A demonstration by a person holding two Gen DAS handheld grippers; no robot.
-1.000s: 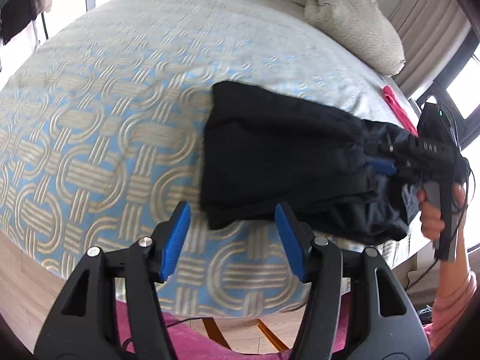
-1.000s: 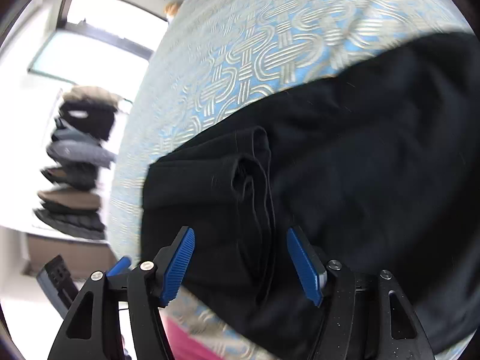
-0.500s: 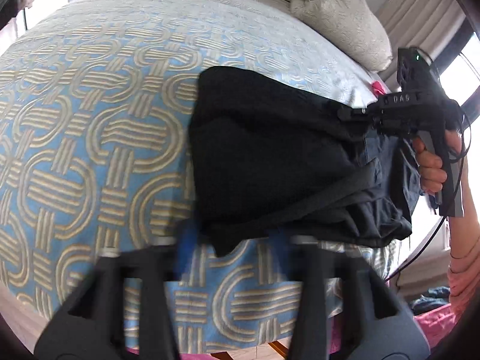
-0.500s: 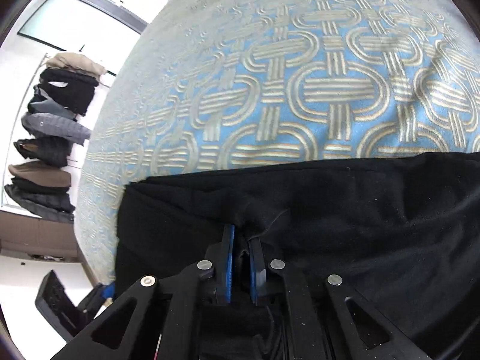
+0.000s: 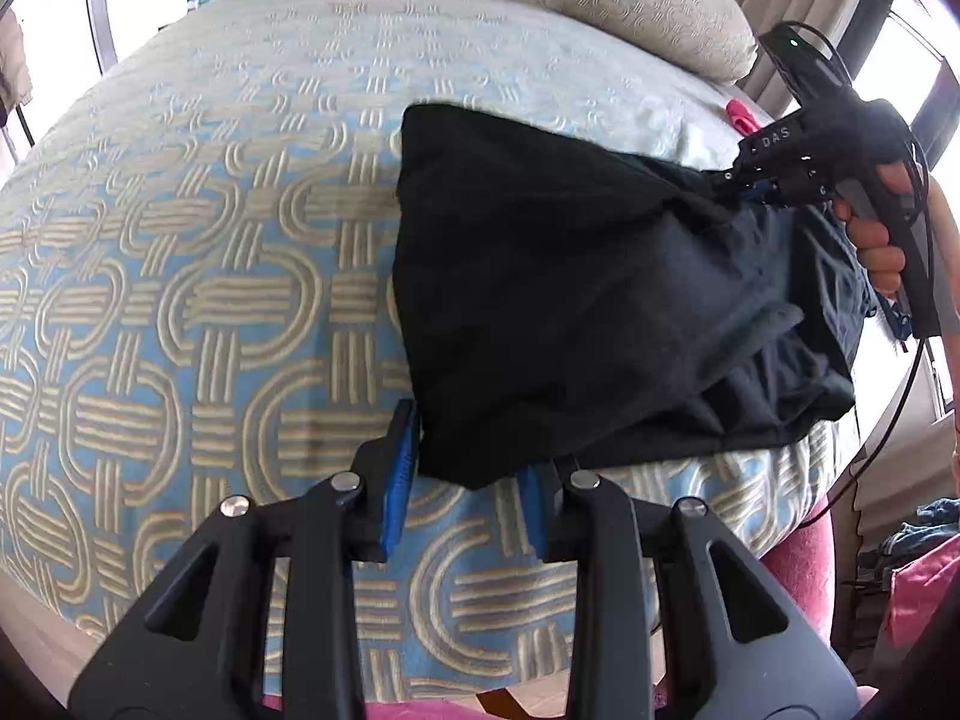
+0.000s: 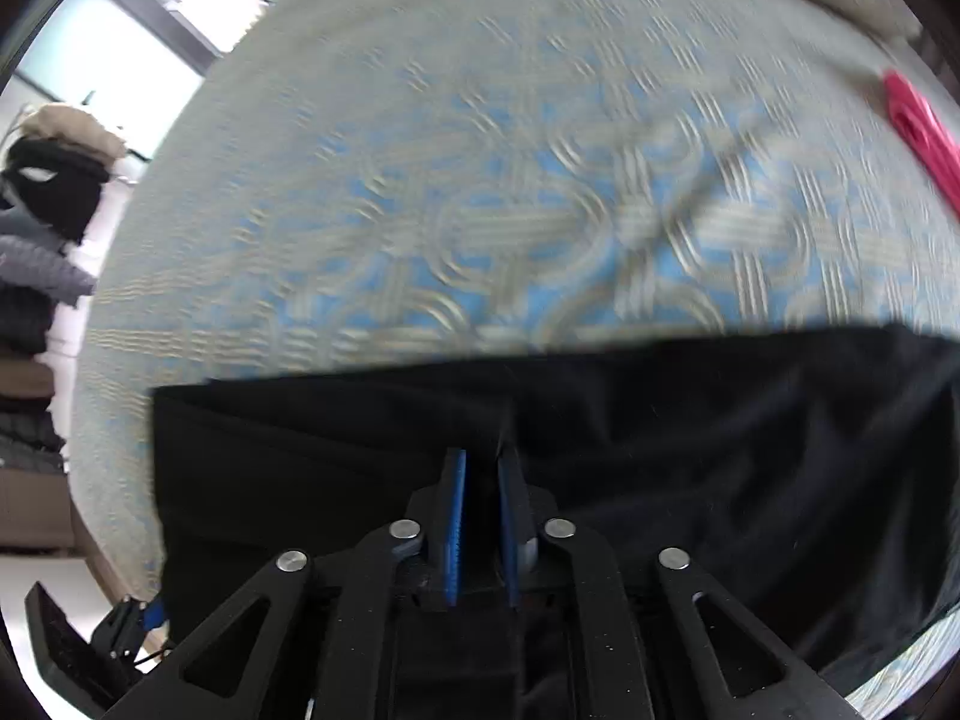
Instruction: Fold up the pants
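Black pants (image 5: pixel 588 300) lie folded on a bed with a blue and beige patterned cover (image 5: pixel 180 276). My left gripper (image 5: pixel 465 468) is partly closed around the near corner of the pants, with a gap still between its blue pads. My right gripper (image 6: pixel 480 480) is shut on a fold of the pants (image 6: pixel 660 456) at their far side. It also shows in the left wrist view (image 5: pixel 762 180), held by a hand and lifting the cloth a little.
A beige pillow (image 5: pixel 648 0) lies at the head of the bed. A pink object (image 6: pixel 918 126) lies on the cover near the right edge. Stacked clothes (image 6: pixel 42 228) stand beyond the bed on the left. The bed's near edge is just below my left gripper.
My left gripper moved forward to the pants' near corner and narrowed around it. My right gripper closed on the fold and lifted it, pulling the cloth up and right.
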